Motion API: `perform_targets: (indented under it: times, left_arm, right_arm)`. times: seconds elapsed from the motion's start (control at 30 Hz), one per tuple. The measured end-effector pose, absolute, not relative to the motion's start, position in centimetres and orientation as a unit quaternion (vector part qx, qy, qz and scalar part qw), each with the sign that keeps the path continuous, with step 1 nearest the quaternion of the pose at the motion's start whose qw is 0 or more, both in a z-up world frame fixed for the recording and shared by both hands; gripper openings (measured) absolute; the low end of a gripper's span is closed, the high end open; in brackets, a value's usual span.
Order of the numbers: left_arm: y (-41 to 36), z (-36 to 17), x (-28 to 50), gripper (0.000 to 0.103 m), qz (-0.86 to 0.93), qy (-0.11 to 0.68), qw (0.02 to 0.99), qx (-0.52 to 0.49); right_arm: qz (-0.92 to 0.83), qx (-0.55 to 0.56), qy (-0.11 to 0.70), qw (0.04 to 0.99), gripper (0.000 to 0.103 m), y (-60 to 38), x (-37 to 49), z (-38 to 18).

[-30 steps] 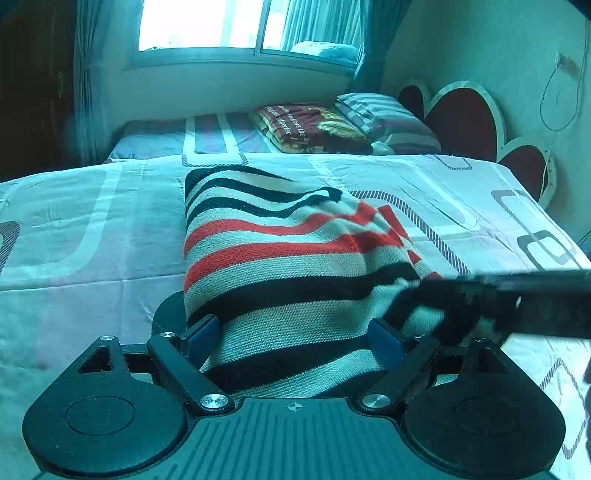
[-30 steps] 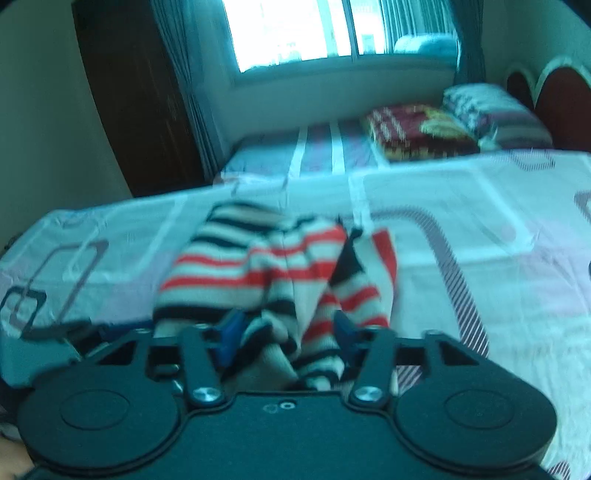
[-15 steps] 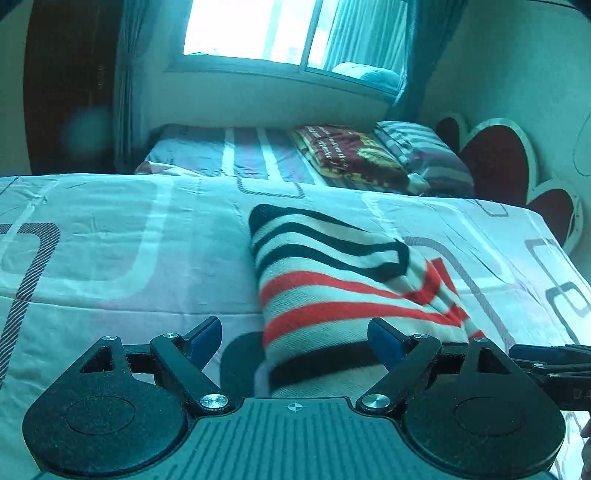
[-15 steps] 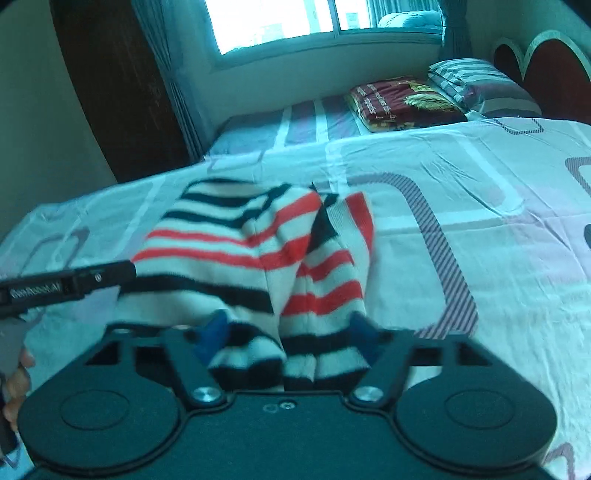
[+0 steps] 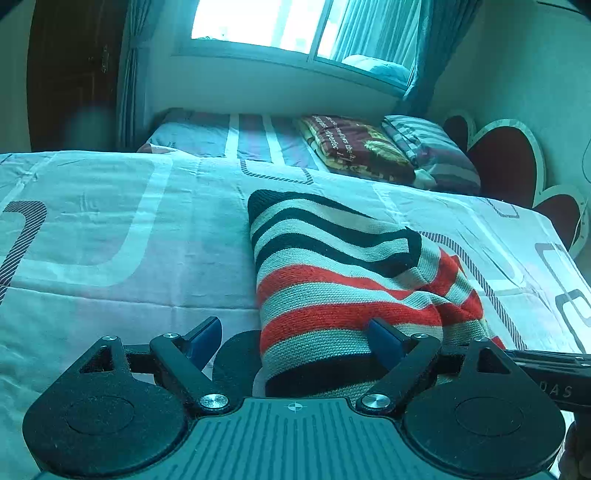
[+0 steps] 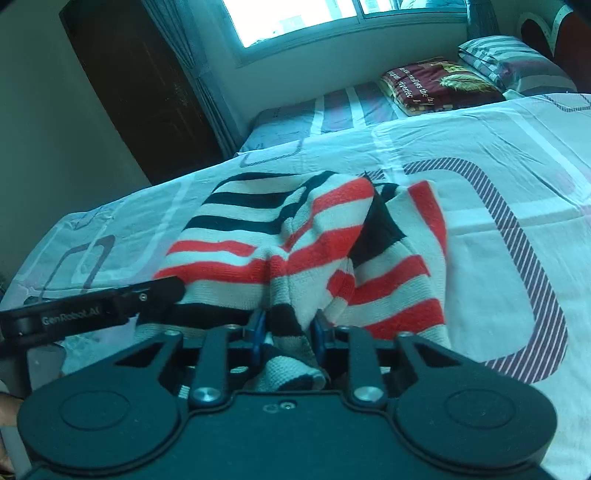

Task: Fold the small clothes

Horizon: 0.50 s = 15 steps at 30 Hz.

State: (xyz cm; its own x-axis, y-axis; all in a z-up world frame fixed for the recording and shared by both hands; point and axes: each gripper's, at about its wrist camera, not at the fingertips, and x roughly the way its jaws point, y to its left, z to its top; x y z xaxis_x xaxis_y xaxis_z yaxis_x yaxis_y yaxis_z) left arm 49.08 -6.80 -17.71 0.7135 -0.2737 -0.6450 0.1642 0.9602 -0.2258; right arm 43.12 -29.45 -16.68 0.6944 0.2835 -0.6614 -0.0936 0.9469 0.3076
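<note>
Right tool (image 6: pixel 286 334): clenched on a bunched near edge of the striped knit garment (image 6: pixel 306 254), blue pads drawn close with cloth pinched between them and a loose tail spilling toward the camera. Left tool (image 5: pixel 293 338): released, blue pads spread wide; its right pad rests against the garment's top, its left pad stands over bare bed sheet (image 5: pixel 110 236), and nothing is gripped.

The garment lies on the near bed, partly folded. Seen from the left wrist its left edge is fairly straight. From the right wrist the right side is rucked into two humps with a deep crease between them.

Risks, as judged:
- The right tool holds a wad rather than a single clean edge. Pulling from here would likely drag several layers together and skew the fold.
- The rucked side has not been flattened; folding over it would lock the crease in.
- The knit is thick and slack. With the left tool not pinning anything, the whole piece may slide on the sheet instead of folding.
- The two tools sit close together at the near edge; the left tool's body appears beside the right tool's view, so a collision is possible.

Farther off: a second bed with a dark red folded blanket (image 5: pixel 354 147) and striped pillow (image 5: pixel 432 155), then the window (image 5: pixel 295 29).
</note>
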Motion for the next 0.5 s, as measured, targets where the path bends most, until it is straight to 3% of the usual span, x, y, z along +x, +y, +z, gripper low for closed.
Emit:
perform_targets:
  times: [0.3,0.5]
  left_arm:
    - [-9.3,-14.3,47.4,0.086,-0.153,0.305,0.939,-0.046]
    - [-10.7,-17.2,47.6,0.086,-0.159,0.364,0.917,-0.036]
  right_arm:
    - [0.082,0.063,0.3,0.948,0.018,-30.8,40.4,-11.5]
    - [0.005,0.029,0.351,0.936,0.019,-32.9,40.6,-16.7]
